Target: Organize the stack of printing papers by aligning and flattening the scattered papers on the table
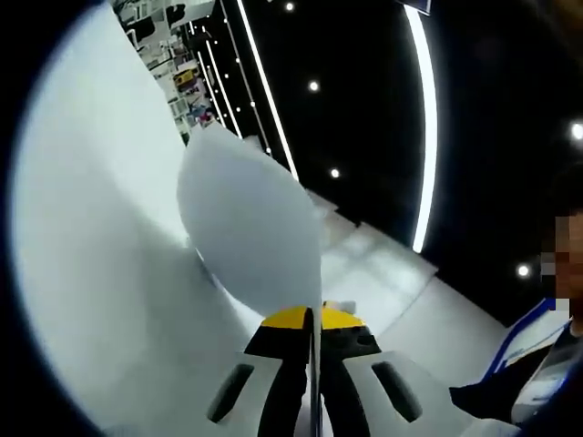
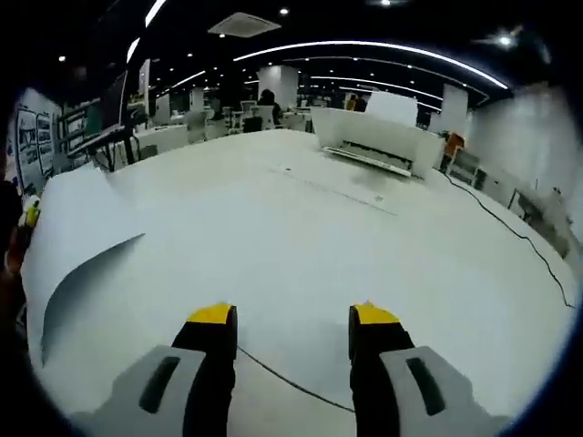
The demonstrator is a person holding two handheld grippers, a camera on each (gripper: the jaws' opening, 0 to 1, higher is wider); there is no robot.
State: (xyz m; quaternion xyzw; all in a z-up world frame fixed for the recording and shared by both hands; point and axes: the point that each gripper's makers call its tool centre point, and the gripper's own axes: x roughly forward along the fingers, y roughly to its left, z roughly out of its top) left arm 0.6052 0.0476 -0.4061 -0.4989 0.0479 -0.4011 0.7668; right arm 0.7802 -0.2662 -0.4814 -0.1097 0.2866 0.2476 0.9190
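My left hand-held gripper is clamped on a curled paper sheet. My right hand-held gripper hovers agape over the white worktop.

Left gripper jaws pinch a sheet, which stands up over the table. Right gripper view: curled paper on the table's left, printer at far edge, cable along the right.
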